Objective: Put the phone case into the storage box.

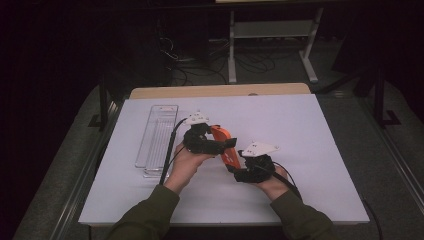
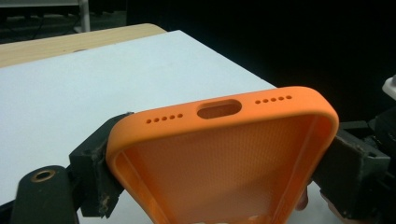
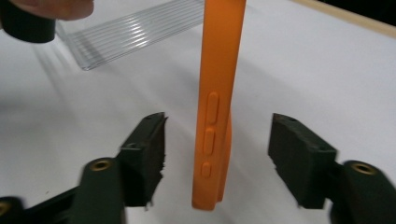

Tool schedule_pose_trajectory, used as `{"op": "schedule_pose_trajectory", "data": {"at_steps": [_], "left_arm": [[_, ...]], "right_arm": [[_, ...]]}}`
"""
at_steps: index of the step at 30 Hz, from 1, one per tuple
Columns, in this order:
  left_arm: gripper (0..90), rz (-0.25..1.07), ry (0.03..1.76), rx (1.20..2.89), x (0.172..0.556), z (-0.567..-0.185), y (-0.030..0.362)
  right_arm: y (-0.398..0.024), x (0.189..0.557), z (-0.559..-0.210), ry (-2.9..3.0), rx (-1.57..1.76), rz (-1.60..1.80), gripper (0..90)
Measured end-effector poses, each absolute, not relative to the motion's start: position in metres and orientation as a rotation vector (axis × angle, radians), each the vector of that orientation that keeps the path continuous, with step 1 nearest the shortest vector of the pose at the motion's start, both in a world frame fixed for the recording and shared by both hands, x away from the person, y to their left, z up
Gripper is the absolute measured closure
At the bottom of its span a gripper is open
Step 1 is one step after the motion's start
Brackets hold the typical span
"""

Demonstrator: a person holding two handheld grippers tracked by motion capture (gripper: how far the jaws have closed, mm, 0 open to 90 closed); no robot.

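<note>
A: Item one, the left gripper (image 1: pixel 226 145)?

B: It is sitting centre-left of the high view and is clamping the orange phone case (image 1: pixel 226 145). In the left gripper view its black pads (image 2: pixel 95 175) are pressing on the two long sides of the phone case (image 2: pixel 224 158), whose hollow inner face is showing, with the port slot and speaker holes along the upper edge.

A: Item two, the right gripper (image 1: pixel 234 167)?

B: It is sitting just right of centre in the high view, below the case. In the right gripper view its jaws are standing apart, one at lower left, one at lower right. The phone case (image 3: pixel 215 102) is standing edge-on between them, side buttons facing the camera, and is touching neither pad.

A: Item three, surroundings?

B: The white table (image 1: pixel 310 130) is lying beneath both hands. A clear ribbed tray (image 1: pixel 156 140) is resting at left of centre in the high view, near the left hand, and is appearing at the upper left of the right gripper view (image 3: pixel 135 32).
</note>
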State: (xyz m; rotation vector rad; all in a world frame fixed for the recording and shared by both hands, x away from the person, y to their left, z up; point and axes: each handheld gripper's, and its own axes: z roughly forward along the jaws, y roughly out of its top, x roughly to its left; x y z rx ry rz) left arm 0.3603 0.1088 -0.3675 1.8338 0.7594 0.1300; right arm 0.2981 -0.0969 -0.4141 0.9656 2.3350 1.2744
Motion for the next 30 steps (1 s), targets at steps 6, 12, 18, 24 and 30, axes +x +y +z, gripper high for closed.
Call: {"op": "schedule_pose_trajectory", "data": {"at_steps": [6,12,18,24,30], "left_arm": [[14.1,0.136,0.762,1.825,0.360,-0.366,0.111],[14.1,0.138,0.764,1.822,0.361,-0.365,0.111],[14.1,0.133,0.764,1.817,0.361,-0.364,0.113],[14.2,0.138,0.765,1.805,0.362,-0.361,0.116],[14.2,0.139,0.767,1.800,0.361,-0.360,0.116]], "right_arm": [[-0.105,0.303,-0.412,2.362,0.954,1.313,12.9],[-0.115,0.307,-0.410,2.366,0.956,1.307,1.5],[-0.126,0.309,-0.411,2.350,0.949,1.305,1.0],[-0.140,0.306,-0.412,2.325,0.961,1.298,1.0],[-0.156,0.301,-0.416,2.318,0.973,1.266,1.0]]}}
